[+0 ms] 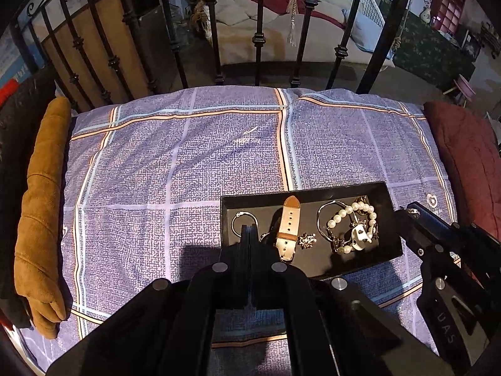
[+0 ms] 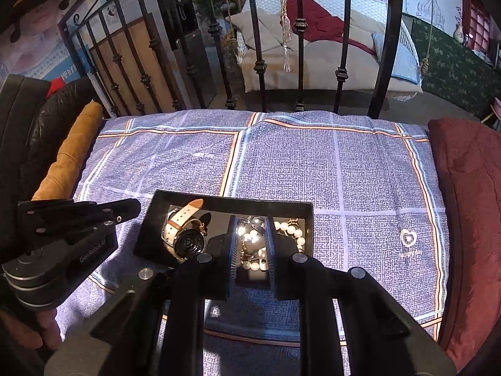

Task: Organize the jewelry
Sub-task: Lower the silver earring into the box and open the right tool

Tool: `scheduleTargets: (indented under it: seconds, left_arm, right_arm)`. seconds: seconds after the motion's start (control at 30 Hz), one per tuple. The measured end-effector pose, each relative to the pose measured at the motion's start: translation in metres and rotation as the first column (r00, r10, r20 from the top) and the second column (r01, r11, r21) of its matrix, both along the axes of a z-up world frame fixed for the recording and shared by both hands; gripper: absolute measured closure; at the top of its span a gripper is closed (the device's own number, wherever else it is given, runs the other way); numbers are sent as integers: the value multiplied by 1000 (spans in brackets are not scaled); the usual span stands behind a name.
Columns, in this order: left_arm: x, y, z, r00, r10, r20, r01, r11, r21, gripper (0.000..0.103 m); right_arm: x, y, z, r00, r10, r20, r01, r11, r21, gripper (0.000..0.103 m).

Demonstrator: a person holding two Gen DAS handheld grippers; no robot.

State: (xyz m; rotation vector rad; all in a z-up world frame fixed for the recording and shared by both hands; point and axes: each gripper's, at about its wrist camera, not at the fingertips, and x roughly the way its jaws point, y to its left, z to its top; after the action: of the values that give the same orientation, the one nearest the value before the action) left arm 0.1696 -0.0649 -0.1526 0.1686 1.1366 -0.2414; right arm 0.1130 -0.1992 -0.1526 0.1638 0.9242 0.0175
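Note:
A black tray (image 1: 391, 219) lies on the plaid bedspread (image 1: 175, 163) and holds jewelry: a silver ring (image 1: 239, 221), a white-strapped watch (image 1: 288, 225), a small brooch (image 1: 307, 239), a pearl bracelet (image 1: 350, 216) and a silver bangle (image 1: 322, 219). My left gripper (image 1: 249, 230) is shut and empty, its tips over the tray's left end beside the ring. In the right wrist view the tray (image 2: 231, 199) shows the watch (image 2: 184, 232) and pearls (image 2: 291, 228). My right gripper (image 2: 252, 241) is open above the pearl pile, holding nothing.
An iron bed rail (image 1: 256, 31) stands behind the bed. A tan suede garment (image 1: 40, 206) lies along the left edge and a maroon quilt (image 1: 466, 156) along the right. The bedspread (image 2: 344, 172) stretches beyond the tray.

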Motion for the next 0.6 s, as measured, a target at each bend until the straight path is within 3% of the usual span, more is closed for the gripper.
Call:
scheduleTargets:
  seconds: [0.53, 0.57, 0.6]
  left_arm:
    - [6, 4, -23, 999, 10, -54, -10, 1000, 1, 103]
    - [6, 4, -24, 998, 8, -55, -8, 1000, 3, 103]
    - [6, 4, -24, 998, 8, -54, -8, 1000, 9, 103]
  right_arm:
    - [14, 0, -22, 999, -13, -48, 12, 1000, -25, 85]
    - [14, 0, -23, 999, -13, -51, 12, 1000, -23, 84]
    - [15, 0, -24, 998, -10, -60, 9, 1000, -22, 75]
